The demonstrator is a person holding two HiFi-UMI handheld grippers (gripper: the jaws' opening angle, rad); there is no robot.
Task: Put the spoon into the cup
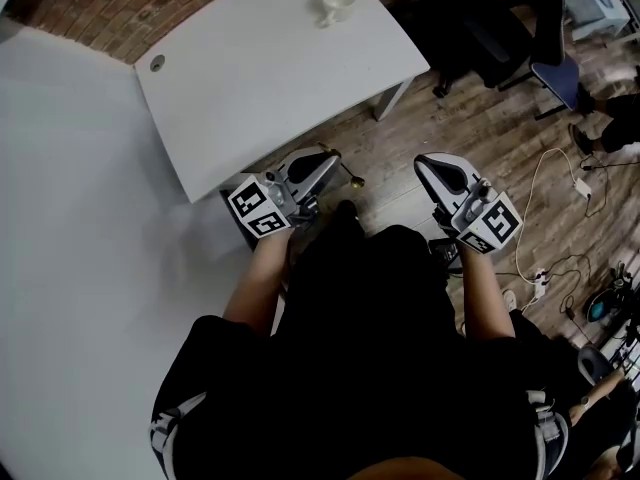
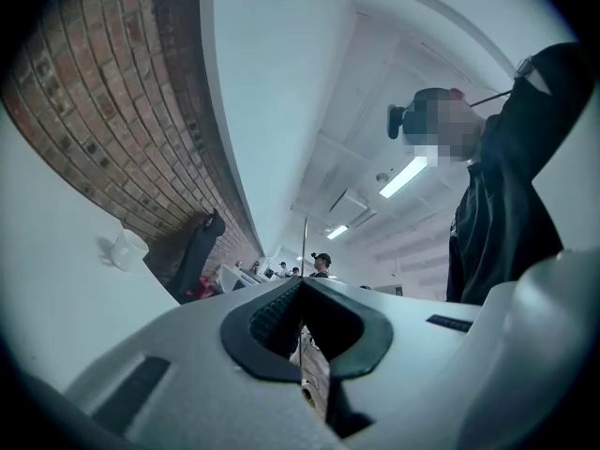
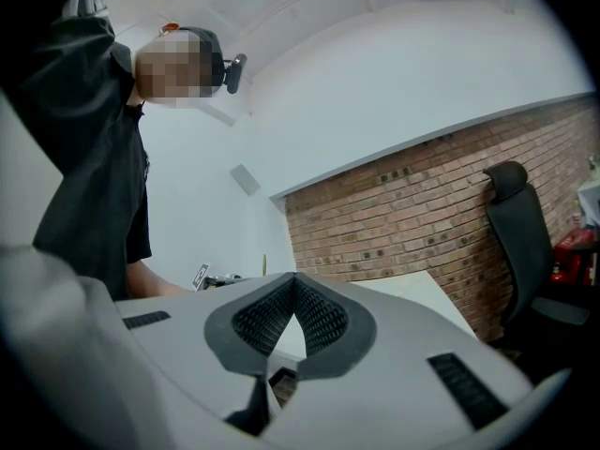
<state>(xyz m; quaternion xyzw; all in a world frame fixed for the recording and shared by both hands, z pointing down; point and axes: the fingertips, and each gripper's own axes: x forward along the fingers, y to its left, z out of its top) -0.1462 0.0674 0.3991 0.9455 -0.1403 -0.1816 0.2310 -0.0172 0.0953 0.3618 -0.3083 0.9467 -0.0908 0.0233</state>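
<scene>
My left tool (image 1: 326, 158) is clamped on the thin, gold-tipped spoon (image 1: 352, 177), just off the smooth white worktop's (image 1: 270, 78) near edge, above plank floor (image 1: 480, 128). My right tool (image 1: 428, 164) is closed and empty. The white handled cup (image 1: 337, 5) stands by the far right edge

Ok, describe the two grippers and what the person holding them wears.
Both the left gripper and the right gripper have light grey, wedge-shaped shells that taper to the tips. The shells are lined with dark ribbed pads. Each carries a white cube with black square markers at the hand end. The person wears a black short-sleeved top.
</scene>
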